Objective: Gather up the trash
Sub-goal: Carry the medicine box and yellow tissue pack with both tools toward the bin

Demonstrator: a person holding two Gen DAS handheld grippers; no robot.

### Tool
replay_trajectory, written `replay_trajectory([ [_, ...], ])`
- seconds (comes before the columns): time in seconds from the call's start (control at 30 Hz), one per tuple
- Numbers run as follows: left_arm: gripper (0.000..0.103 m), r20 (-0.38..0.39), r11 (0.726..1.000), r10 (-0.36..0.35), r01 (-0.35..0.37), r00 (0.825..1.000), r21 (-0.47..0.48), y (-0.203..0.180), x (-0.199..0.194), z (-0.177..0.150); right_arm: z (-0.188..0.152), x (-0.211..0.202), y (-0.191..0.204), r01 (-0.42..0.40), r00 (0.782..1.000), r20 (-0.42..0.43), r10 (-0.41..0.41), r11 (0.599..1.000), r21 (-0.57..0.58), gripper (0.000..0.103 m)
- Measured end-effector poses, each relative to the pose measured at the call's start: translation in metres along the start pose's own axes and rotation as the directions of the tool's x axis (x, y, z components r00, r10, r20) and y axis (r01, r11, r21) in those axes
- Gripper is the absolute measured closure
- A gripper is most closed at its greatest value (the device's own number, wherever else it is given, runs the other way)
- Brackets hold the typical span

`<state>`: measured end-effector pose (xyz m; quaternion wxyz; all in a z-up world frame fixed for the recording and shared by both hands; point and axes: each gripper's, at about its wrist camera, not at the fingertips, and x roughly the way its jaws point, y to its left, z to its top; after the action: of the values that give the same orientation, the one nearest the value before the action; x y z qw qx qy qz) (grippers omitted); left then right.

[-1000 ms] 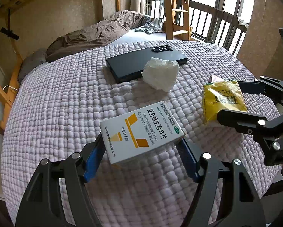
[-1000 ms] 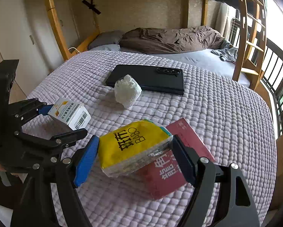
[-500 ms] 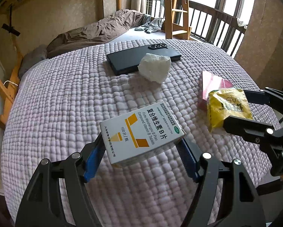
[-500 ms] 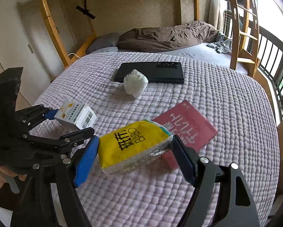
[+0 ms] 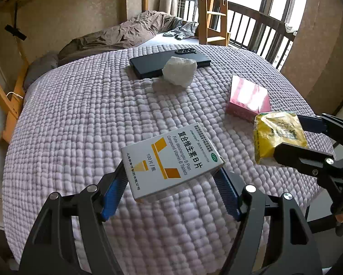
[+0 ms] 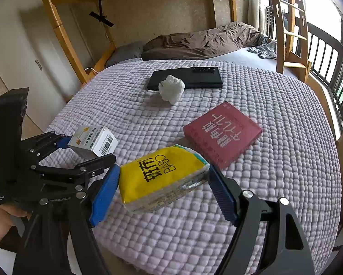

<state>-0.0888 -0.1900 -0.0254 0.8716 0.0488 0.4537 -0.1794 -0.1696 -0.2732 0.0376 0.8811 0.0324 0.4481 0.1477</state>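
Observation:
My left gripper is shut on a white and yellow vitamin box, held above the lilac bedspread; it also shows in the right wrist view. My right gripper is shut on a yellow tissue pack, seen at the right of the left wrist view. A crumpled white tissue lies farther back on the bed, touching a black tablet; the tissue also shows in the right wrist view.
A red book lies on the bedspread just beyond the tissue pack. A brown duvet is bunched at the far end. A wooden ladder and a balcony railing stand at the right.
Both grippers have drawn back toward the near edge of the bed, lifting their loads. The red book, earlier under the tissue pack, now lies uncovered.

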Motion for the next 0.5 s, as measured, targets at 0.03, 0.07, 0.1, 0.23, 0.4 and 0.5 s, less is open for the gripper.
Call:
replay_trajectory([
  [0.03, 0.029, -0.001, 1.000, -0.001, 0.001, 1.000, 0.000, -0.001, -0.002, -0.001, -0.001, -0.002, 0.001, -0.001, 1.000, 0.000, 0.001, 1.000, 0.001, 0.027],
  [0.07, 0.029, 0.000, 1.000, -0.002, 0.002, 1.000, 0.001, -0.002, -0.003, -0.002, -0.004, -0.004, 0.002, -0.003, 1.000, 0.000, 0.003, 1.000, 0.002, 0.027],
  [0.1, 0.029, 0.000, 1.000, -0.001, 0.001, 1.000, 0.003, -0.003, -0.006, -0.004, -0.006, -0.006, 0.003, -0.004, 1.000, 0.001, 0.004, 1.000, 0.003, 0.027],
  [0.23, 0.029, 0.000, 1.000, 0.000, 0.000, 1.000, 0.007, -0.006, -0.013, -0.012, -0.014, -0.013, 0.007, -0.008, 1.000, 0.000, 0.008, 1.000, 0.006, 0.027],
  [0.4, 0.029, -0.003, 1.000, -0.005, 0.005, 1.000, 0.006, -0.010, -0.022, -0.022, -0.027, -0.024, 0.012, -0.016, 1.000, -0.001, 0.016, 1.000, 0.013, 0.027],
  [0.5, 0.029, -0.007, 1.000, -0.010, 0.010, 1.000, 0.003, -0.011, -0.027, -0.029, -0.035, -0.031, 0.015, -0.021, 1.000, 0.000, 0.021, 1.000, 0.017, 0.027],
])
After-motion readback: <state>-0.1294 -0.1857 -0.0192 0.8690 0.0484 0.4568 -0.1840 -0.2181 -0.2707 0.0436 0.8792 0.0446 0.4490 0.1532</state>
